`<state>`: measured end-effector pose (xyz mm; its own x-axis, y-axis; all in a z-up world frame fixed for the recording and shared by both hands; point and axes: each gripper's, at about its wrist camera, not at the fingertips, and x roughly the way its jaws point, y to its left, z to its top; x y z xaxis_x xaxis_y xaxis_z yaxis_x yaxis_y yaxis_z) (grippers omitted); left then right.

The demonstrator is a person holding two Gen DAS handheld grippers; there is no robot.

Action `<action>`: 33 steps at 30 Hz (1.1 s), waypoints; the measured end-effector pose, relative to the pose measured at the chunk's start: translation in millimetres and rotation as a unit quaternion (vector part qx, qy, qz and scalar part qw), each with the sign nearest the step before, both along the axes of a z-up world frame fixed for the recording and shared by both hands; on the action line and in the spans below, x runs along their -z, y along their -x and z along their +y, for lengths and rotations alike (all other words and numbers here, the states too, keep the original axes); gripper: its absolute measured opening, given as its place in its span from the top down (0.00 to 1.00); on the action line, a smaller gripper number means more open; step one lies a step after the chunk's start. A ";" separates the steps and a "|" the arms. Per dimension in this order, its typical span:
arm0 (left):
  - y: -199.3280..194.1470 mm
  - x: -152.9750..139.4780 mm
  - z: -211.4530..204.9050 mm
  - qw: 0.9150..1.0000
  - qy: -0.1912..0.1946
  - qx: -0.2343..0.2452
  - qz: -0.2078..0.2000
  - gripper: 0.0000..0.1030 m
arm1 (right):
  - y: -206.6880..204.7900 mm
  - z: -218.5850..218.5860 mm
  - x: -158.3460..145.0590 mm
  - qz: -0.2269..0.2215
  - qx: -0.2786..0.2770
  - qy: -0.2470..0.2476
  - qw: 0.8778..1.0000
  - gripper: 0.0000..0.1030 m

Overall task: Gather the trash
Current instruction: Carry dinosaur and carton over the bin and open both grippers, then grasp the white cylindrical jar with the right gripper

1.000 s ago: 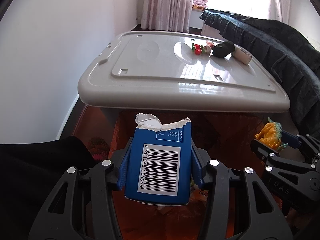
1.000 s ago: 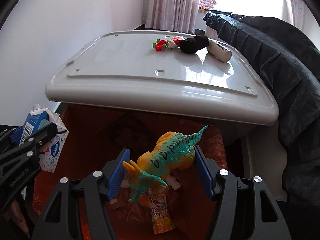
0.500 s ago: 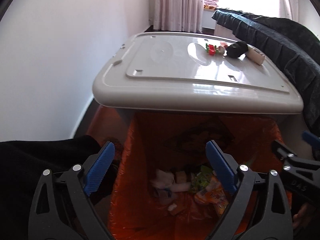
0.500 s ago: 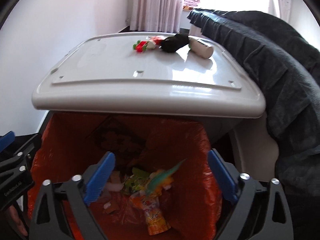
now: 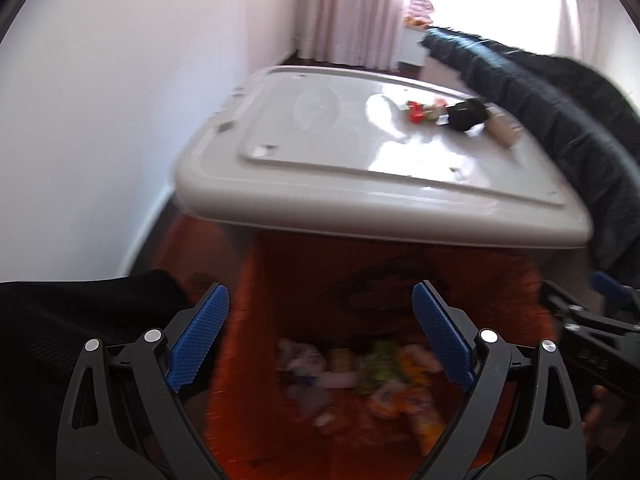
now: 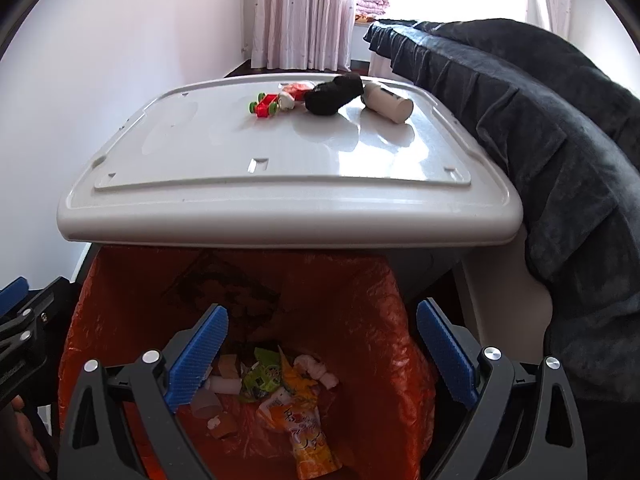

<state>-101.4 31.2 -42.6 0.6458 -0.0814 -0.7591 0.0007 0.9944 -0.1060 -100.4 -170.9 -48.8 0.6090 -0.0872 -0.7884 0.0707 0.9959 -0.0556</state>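
Note:
An orange trash bag [image 6: 360,300] lines a bin right below both grippers. At its bottom lie an orange snack wrapper [image 6: 306,432], a green wrapper [image 6: 260,376], white tissue [image 6: 316,368] and other scraps. My right gripper [image 6: 322,354] stands open above the bag with nothing between its blue pads [image 6: 198,356]. The left wrist view is blurred. There my left gripper [image 5: 320,336] is open and bare over the same bag [image 5: 500,280]. Each gripper shows at the edge of the other's view: the left gripper [image 6: 24,312], the right gripper [image 5: 592,316].
Behind the bin a grey plastic box lid [image 6: 280,160] carries a red toy car [image 6: 264,105], a black lump [image 6: 334,94] and a white cylinder [image 6: 388,102]. A dark blanket [image 6: 540,140] drapes on the right, a white wall [image 6: 100,80] on the left. A black sleeve [image 5: 80,312] shows lower left.
Both grippers opened wide. The blue carton left the left jaws and the toy dinosaur left the right jaws, falling into the orange bag. Both views shifted slightly.

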 end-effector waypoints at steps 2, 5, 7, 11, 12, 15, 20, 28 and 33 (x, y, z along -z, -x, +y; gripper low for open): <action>-6.2 -4.3 -3.3 1.000 0.024 0.013 -0.004 0.12 | -5.0 -2.5 -5.0 -0.007 -0.005 0.001 1.000 0.09; -20.8 -11.2 -16.6 0.999 0.021 0.034 -0.011 0.12 | -22.6 -10.8 -20.3 -0.027 -0.015 0.008 0.999 0.09; -32.0 -17.1 -28.9 0.999 0.013 0.047 -0.021 0.12 | -41.6 -19.6 -33.5 -0.043 -0.022 0.027 0.998 0.09; -54.4 -27.7 -50.4 0.997 0.009 0.071 -0.040 0.12 | -91.4 -45.2 -55.8 -0.071 -0.037 0.054 0.995 0.09; -57.9 -29.5 -55.1 0.996 0.009 0.076 -0.042 0.12 | -110.7 -54.0 -58.8 -0.074 -0.045 0.061 0.994 0.09; -72.9 -33.7 -70.0 0.994 0.008 0.094 -0.047 0.12 | -161.5 -74.6 -54.6 -0.063 -0.059 0.091 0.992 0.09; -92.9 -34.7 -87.8 0.992 0.010 0.113 -0.051 0.12 | -239.1 -100.6 -26.0 -0.026 -0.078 0.129 0.988 0.09; -114.5 -22.5 -97.5 0.991 -0.001 0.124 -0.045 0.12 | -312.2 -128.6 11.2 0.029 -0.095 0.069 0.993 0.15; -125.3 -17.8 -99.0 0.992 0.002 0.123 -0.036 0.12 | -332.9 -134.3 23.0 0.062 -0.114 0.044 0.991 0.20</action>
